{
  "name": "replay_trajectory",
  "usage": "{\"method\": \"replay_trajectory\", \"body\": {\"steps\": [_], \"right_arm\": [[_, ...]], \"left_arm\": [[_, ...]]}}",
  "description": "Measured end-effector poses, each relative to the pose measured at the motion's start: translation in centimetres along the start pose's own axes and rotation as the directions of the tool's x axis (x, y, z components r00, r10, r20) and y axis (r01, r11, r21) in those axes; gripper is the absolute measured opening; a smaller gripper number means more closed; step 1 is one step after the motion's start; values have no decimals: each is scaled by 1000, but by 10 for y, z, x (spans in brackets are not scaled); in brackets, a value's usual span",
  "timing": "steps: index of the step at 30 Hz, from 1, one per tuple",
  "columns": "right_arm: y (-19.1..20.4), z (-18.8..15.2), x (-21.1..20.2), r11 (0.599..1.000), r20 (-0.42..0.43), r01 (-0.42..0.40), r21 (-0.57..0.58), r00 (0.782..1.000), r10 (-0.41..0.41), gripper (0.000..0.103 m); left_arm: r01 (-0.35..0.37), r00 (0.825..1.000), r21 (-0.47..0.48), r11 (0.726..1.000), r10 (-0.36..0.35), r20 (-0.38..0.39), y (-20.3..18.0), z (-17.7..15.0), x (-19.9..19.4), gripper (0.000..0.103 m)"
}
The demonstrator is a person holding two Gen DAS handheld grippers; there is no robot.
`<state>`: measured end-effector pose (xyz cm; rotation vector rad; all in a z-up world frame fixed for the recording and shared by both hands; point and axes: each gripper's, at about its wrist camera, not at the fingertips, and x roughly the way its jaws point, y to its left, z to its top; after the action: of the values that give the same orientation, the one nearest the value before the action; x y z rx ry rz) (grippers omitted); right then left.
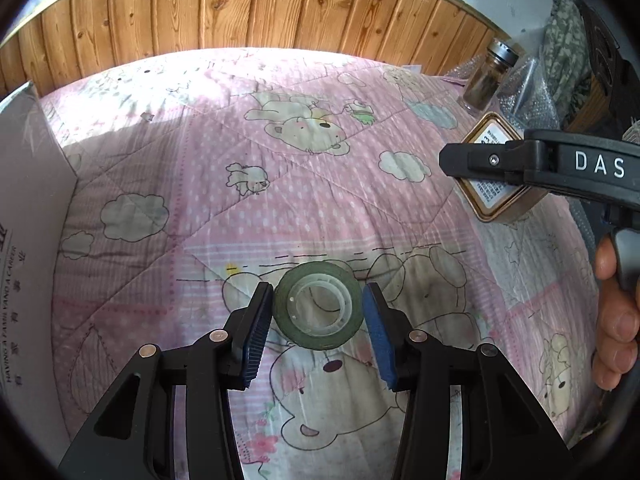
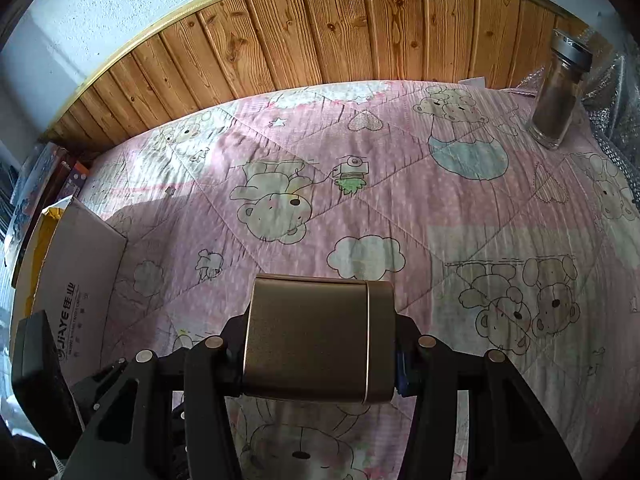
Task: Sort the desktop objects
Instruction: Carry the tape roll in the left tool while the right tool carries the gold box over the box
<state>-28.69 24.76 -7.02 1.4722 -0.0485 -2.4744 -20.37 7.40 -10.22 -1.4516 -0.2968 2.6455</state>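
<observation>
A roll of clear tape (image 1: 318, 306) with a greenish rim sits flat between the blue pads of my left gripper (image 1: 316, 316), just over the pink bear-print quilt (image 1: 248, 184). Both pads touch the roll's sides. My right gripper (image 2: 320, 344) is shut on a bronze metal tin (image 2: 316, 340), held sideways above the quilt (image 2: 360, 184). In the left wrist view the tin's labelled underside (image 1: 490, 184) shows at the right, behind one black finger (image 1: 480, 160) of the right gripper, and a person's hand (image 1: 616, 312) holds the handle.
A grey cardboard box (image 1: 28, 208) (image 2: 80, 276) stands open at the quilt's left edge. A glass jar with a metal lid (image 1: 486, 78) (image 2: 560, 92) stands far right beside bubble wrap (image 2: 616, 120). A wooden panel wall (image 2: 320, 24) closes the back.
</observation>
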Motion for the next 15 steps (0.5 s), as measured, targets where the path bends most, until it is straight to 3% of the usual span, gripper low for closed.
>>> {"method": "replay_trajectory", "body": {"steps": [15], "right_arm": [[67, -60, -35, 995, 13, -50, -84, 999, 52, 52]], "left_arm": [[-82, 996, -49, 995, 84, 37, 33, -31, -99, 47]]}}
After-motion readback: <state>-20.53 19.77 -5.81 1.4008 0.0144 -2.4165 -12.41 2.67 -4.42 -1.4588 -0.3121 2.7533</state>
